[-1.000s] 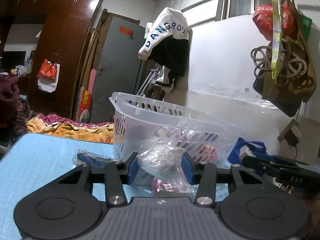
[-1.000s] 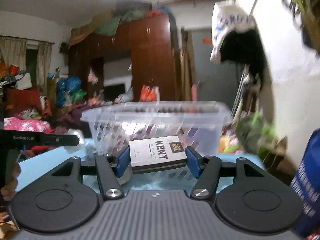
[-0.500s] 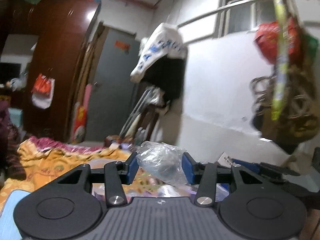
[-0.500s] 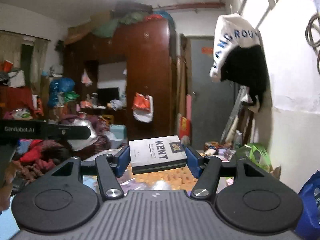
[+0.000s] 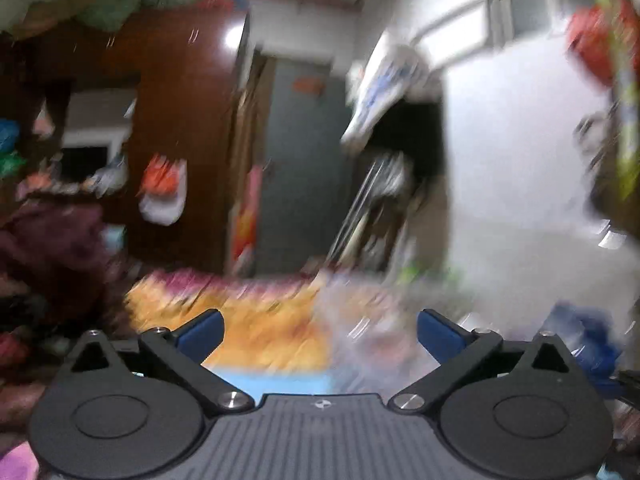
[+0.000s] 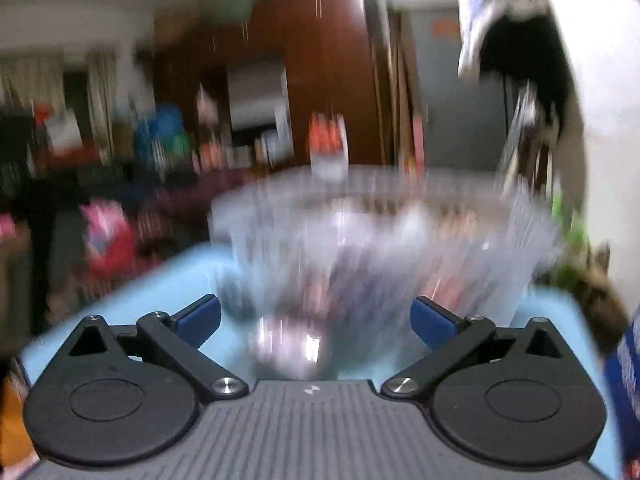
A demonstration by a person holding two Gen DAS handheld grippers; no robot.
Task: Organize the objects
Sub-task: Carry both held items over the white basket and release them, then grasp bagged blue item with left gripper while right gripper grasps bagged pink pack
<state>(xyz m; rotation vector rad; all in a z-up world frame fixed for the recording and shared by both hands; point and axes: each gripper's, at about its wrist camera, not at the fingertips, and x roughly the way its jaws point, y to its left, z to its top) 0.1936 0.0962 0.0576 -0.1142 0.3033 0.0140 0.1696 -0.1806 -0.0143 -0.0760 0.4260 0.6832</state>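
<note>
In the left wrist view, the left claw [image 5: 320, 330] stands wide apart at the bottom of the frame, its blue pads with nothing pressed between them; the jaws have just been opening. A pale, crinkly smear just right of centre, above the right pad, may be the clear plastic bag [image 5: 362, 320], but the blur is too heavy to be sure. Spread that wide, the claw reads as a release rather than a carry. Beyond it lie an orange patterned cloth [image 5: 256, 320] and a strip of the blue desk [image 5: 272, 382] at lower centre. The wardrobe and door stand well back, so there is open room ahead.

In the right wrist view, the right claw [image 6: 315, 322] is also spread wide and bare, jaws just opened. The white slotted basket [image 6: 520, 240] fills mid-frame directly ahead, its rim above the pads and its near wall close. Blurred shapes show behind its wall; the cigarette box cannot be made out. The desk [image 6: 168, 280] offers free surface at lower left; the basket wall is the edge to mind.
</note>
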